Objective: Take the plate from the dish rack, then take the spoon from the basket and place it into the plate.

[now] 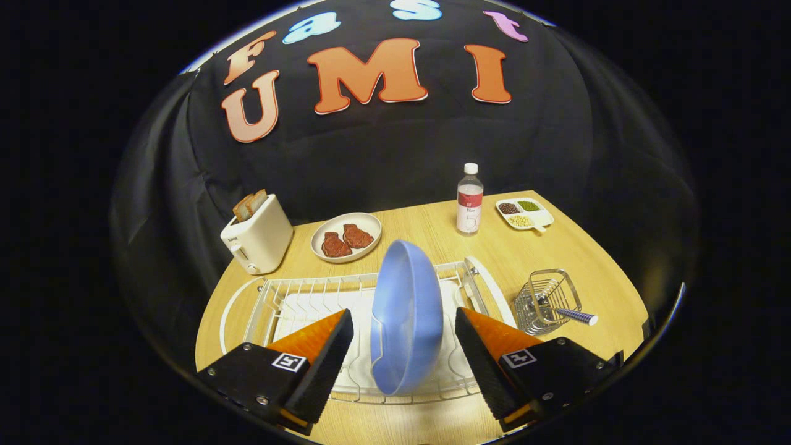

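Tongs (405,346) spread wide either side of the blue plate (408,315), which stands on edge in the dish rack (290,296), the spoon (571,315) poking from its wire basket (547,303) alongside.

Brightness: the wooden table (426,232) is evenly and warmly lit; the cloth wall behind is dark.
Light source: seems overhead, lamp itself unseen.
Shadows: soft and short beside the toaster (258,235) and bottle (469,201).
Glare: mild sheen on the blue plate (408,315) and the wire basket (547,301).
Distortion: strong fisheye; table edges and the dish rack (296,296) bow outward.
Focus: centre crisp; the gripper (405,361), its fingers apart on either side of the plate, looks slightly soft.
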### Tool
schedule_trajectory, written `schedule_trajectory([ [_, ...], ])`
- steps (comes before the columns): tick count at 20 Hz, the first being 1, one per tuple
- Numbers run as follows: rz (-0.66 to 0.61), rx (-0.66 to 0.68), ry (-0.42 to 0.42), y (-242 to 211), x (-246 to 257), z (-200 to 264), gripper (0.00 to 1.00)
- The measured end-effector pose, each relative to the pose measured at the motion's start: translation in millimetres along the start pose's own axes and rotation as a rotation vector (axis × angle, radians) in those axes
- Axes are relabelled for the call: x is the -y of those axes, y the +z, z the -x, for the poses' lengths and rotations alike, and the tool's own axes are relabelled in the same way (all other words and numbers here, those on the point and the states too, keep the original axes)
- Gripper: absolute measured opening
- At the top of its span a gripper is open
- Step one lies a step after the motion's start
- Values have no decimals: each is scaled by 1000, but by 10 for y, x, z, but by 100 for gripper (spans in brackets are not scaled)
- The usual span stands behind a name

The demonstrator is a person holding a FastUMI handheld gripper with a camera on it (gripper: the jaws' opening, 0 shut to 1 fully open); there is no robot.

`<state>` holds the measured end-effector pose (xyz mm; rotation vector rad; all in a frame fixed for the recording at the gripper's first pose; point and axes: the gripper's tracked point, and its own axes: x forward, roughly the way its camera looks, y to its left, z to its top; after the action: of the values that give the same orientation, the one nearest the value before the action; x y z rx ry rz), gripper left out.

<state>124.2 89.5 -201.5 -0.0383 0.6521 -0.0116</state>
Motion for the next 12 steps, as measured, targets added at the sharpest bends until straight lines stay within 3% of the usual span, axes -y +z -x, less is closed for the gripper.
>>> schedule_trajectory([
  [4,-1,-76,-17,-132,-40,-187,96],
  [5,4,-93,-27,-155,-25,-214,80],
  [9,12,-140,-89,-241,69,-263,34],
  [12,27,-127,-161,-153,187,-217,29],
])
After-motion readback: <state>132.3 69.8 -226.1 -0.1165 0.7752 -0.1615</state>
